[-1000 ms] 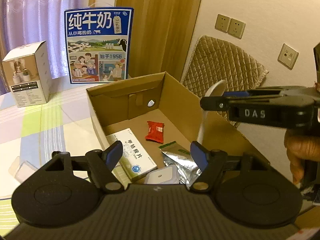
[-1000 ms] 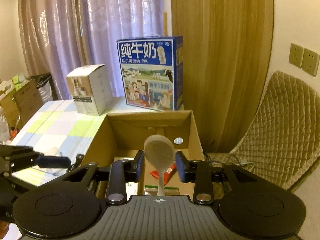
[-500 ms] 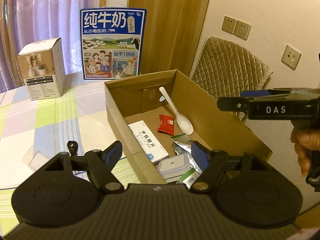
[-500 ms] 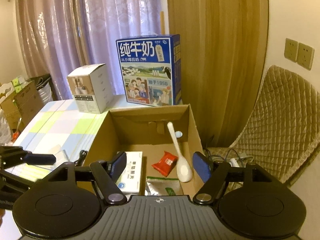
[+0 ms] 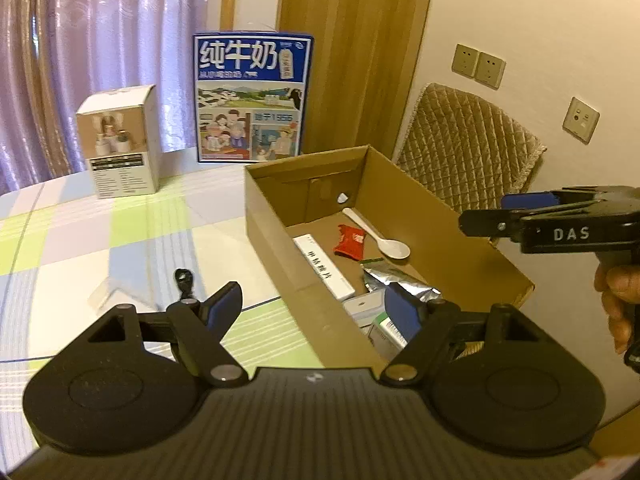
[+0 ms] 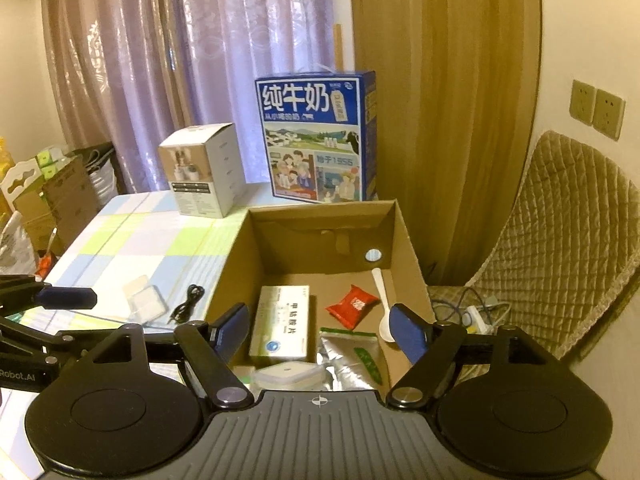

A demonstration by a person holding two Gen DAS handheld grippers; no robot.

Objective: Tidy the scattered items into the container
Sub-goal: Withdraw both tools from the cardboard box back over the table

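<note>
Right gripper (image 6: pixel 318 330) is empty, jaws opening over the box (image 6: pixel 230 276); the spoon (image 6: pixel 383 304) lies inside by the right wall. Left gripper (image 5: pixel 316 304), also opening and empty, should swing to the cable (image 6: pixel 188 303) and clear case (image 6: pixel 142 298) left on the table (image 6: pixel 120 240), approaching low.

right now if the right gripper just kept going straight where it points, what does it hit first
Probably the contents of the cardboard box: the right gripper, jaws opening and empty, aims down at the medicine box and foil pouch. Depth is unclear.
</note>
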